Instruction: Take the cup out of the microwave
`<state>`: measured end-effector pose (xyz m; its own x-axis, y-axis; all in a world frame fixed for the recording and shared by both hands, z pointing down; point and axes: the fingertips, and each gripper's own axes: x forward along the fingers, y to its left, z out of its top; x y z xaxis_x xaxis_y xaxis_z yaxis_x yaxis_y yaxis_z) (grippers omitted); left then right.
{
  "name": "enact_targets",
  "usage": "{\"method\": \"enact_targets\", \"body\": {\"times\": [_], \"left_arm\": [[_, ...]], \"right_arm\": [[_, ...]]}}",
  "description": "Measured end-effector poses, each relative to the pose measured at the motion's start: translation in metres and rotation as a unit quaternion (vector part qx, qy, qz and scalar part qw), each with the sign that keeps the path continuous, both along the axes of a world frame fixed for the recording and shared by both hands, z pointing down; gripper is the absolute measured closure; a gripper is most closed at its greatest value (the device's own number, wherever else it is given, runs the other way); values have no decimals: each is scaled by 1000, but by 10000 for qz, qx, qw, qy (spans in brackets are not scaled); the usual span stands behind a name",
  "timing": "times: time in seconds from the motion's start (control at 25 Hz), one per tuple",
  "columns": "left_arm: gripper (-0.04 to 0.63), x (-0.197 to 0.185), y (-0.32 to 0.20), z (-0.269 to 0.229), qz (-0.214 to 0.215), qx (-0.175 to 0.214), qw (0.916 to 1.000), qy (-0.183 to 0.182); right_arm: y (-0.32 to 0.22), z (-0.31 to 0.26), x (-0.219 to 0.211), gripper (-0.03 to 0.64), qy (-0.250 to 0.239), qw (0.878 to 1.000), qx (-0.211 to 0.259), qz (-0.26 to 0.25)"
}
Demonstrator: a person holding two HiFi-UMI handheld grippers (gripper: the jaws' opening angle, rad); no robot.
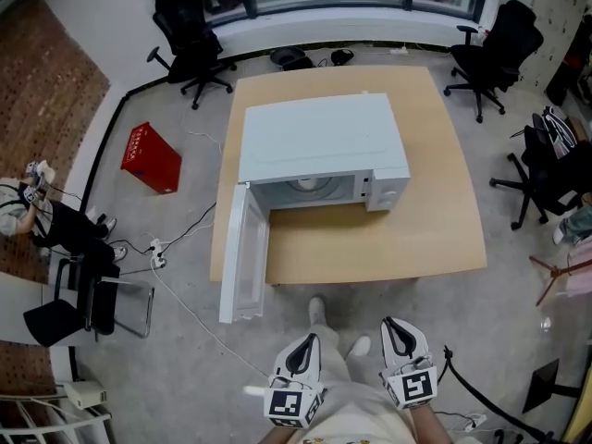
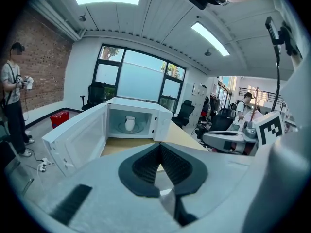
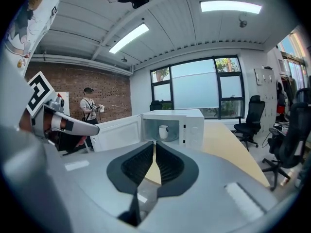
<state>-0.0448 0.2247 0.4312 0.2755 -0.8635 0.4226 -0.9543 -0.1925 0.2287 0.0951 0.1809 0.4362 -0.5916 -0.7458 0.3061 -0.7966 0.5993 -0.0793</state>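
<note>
A white cup stands upright on the glass turntable inside the white microwave, and it also shows as the cup in the right gripper view. The microwave door is swung wide open to the left, past the table's edge. Both grippers are held low in front of the person, well short of the wooden table. My left gripper is shut and empty. My right gripper has its fingertips together, with nothing in them. Both point toward the microwave's open front.
A red crate sits on the floor to the left. Black office chairs stand behind and to the right of the table. A person stands at far left. Cables and a power strip lie near the door.
</note>
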Motion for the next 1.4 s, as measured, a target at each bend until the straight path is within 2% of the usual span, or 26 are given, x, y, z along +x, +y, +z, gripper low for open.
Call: {"method": "enact_targets", "body": {"times": [0.32, 0.52, 0.68, 0.8, 0.84, 0.88, 1.2, 1.4], "left_arm": [[592, -44, -85, -9, 365, 109, 9993, 67], [592, -60, -129, 0, 436, 118, 9989, 136], [592, -62, -156, 6, 288, 250, 9993, -64], [591, -67, -183, 14, -28, 467, 9988, -167], [523, -69, -192, 17, -150, 552, 9982, -157], [400, -70, -201, 21, -277, 630, 9975, -154], [294, -81, -275, 75, -690, 667, 9942, -493], [208, -87, -318, 102, -960, 615, 9917, -602]], "right_arm": [[-72, -5, -45, 611, 58, 9992, 44, 393], [-113, 3, -67, 611, 69, 9977, 38, 672], [-134, 5, -73, 611, -71, 9978, -23, 653], [-148, 7, -77, 611, -113, 9986, -33, 517], [-151, 9, -77, 611, -110, 9988, -45, 480], [-153, 11, -77, 612, -107, 9989, -64, 462], [-176, -2, -86, 611, -536, 9972, 180, 490], [-183, 13, -76, 611, -564, 9965, -47, 618]]}}
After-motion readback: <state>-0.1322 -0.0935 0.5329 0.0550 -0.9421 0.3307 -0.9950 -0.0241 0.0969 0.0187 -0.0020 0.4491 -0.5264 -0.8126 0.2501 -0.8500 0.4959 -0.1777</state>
